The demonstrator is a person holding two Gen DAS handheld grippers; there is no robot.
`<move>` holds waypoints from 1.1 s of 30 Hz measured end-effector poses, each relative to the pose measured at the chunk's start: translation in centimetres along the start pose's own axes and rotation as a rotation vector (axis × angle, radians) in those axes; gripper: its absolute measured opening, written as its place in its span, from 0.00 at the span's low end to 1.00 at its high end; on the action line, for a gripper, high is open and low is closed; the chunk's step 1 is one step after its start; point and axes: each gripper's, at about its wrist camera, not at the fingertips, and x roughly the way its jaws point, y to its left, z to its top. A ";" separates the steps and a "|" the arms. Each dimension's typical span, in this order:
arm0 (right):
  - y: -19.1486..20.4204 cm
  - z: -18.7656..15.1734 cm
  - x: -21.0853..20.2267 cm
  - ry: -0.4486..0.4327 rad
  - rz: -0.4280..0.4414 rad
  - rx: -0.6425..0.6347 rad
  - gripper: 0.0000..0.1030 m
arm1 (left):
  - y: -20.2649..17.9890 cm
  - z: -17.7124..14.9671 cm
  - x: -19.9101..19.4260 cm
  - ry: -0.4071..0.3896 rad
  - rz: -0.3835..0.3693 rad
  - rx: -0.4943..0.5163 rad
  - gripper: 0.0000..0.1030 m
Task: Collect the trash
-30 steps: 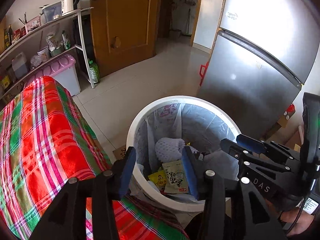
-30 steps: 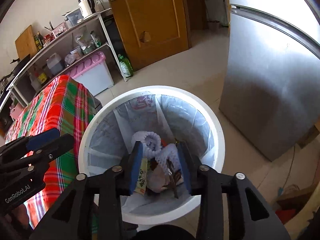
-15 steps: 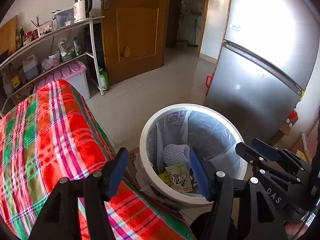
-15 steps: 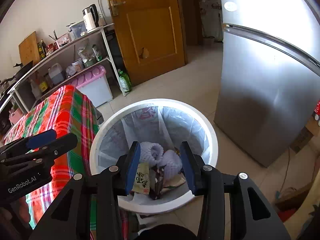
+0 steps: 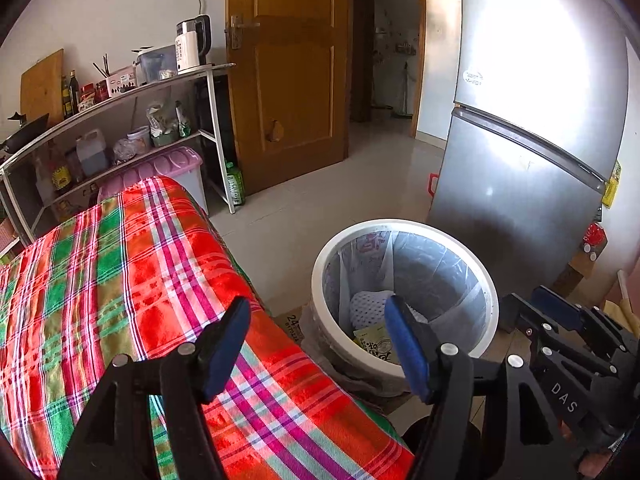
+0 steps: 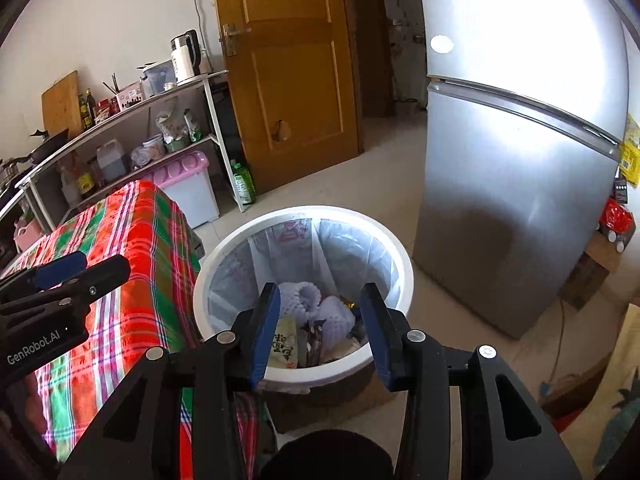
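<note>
Both hand-held grippers [image 6: 318, 328] withdrawn, bin [image 6: 404, 280] below

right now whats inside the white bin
The white bin has a clear liner and holds two white foam fruit nets, a yellowish snack packet and dark scraps. Anything under that pile is covered, and the near rim hides the bottom.
</note>
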 end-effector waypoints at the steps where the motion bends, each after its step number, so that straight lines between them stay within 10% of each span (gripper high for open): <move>1: 0.1 -0.1 -0.1 -0.001 0.000 -0.002 0.42 | 0.2 -0.1 -0.2 -0.005 -0.001 -0.005 0.69; 33: 1.3 -1.2 -2.3 -0.026 -0.003 -0.007 0.42 | 0.1 -1.8 -1.7 -0.014 0.017 0.013 0.73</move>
